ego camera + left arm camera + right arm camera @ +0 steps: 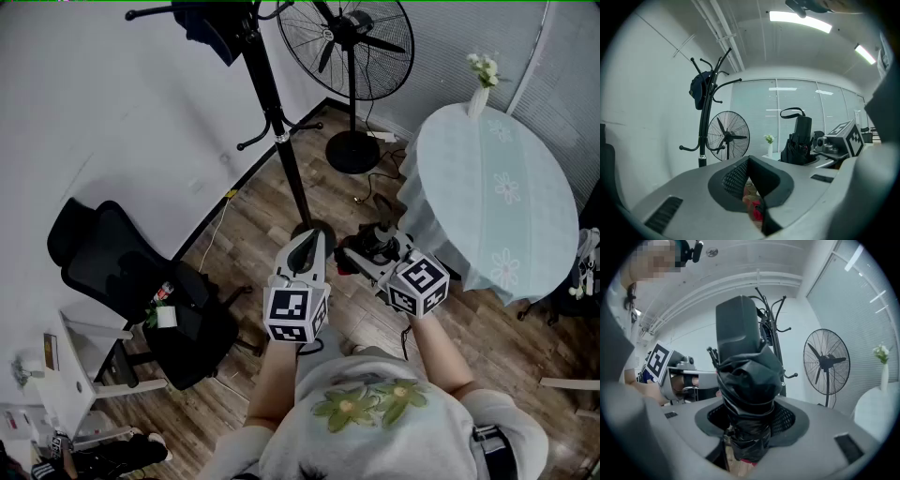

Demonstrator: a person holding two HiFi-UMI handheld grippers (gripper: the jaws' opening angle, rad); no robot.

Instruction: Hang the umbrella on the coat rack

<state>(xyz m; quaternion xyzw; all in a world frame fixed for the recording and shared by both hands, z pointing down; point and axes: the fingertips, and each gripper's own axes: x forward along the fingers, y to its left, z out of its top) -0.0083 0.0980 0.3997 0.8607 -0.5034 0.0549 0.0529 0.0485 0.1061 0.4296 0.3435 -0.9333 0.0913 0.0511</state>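
At the left edge of the floor an office chair [122, 281] sits against the wall, well clear of the route. Next comes the coat rack [281, 141], standing on the floor close to the wall; a dark garment [211, 28] takes its top hooks, while the lower hooks look free. The left gripper [749, 160] points toward it, jaws together and empty. Just beside it, the right gripper [375, 261] has its jaws clamped on the folded black umbrella [747, 380], held in the air in front of the person, its wrist strap [792, 111] looped upward. So the pick-up looks done; carrying it over and slipping the strap onto a hook are left. The floor between person and rack is open, though the fan [352, 47] and the round bench [525, 244] crowd the right side.
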